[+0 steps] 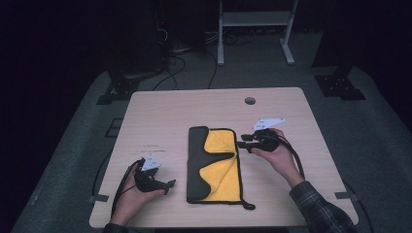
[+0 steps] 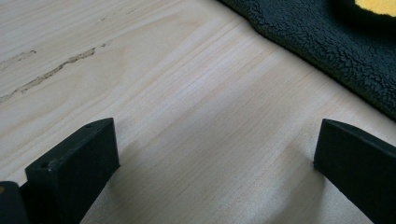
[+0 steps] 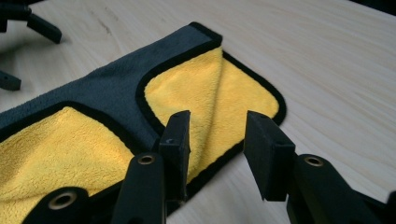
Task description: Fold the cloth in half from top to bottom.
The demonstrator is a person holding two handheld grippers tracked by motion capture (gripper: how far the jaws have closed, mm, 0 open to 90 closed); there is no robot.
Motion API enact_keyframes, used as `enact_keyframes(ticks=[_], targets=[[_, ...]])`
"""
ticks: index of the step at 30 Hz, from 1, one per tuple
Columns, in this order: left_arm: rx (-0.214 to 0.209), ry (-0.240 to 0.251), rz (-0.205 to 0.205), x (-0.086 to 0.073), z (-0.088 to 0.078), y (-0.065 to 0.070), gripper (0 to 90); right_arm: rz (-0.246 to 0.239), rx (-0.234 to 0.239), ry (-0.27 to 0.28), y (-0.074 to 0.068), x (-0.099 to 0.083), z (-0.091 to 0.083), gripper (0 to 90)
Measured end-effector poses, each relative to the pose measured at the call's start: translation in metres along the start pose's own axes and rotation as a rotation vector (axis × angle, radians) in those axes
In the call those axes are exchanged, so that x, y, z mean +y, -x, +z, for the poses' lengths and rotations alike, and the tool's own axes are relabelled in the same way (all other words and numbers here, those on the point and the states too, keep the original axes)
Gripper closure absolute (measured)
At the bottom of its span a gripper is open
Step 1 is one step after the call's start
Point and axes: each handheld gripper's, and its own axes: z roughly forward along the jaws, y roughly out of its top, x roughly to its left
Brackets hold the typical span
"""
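At centre frame the cloth lies half-folded on the table, so I hold my right tool part-open at its right edge to pinch it, left tool parked wide apart, lower left.

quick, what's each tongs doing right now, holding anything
left tongs: open, nothing held, above bare table.
right tongs: open, nothing held, at the yellow cloth edge.
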Motion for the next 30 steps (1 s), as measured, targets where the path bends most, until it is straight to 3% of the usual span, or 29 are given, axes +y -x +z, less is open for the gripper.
enact_keyframes(ticks=[13,30], targets=[[0.003,-0.003,0.003,0.0,0.0,0.0,0.0,-0.045,0.08,-0.037,-0.02,0.018,0.04,63.2],[0.003,-0.003,0.001,0.0,0.0,0.0,0.0,-0.075,0.143,-0.056,-0.043,0.033,0.088,65.1]])
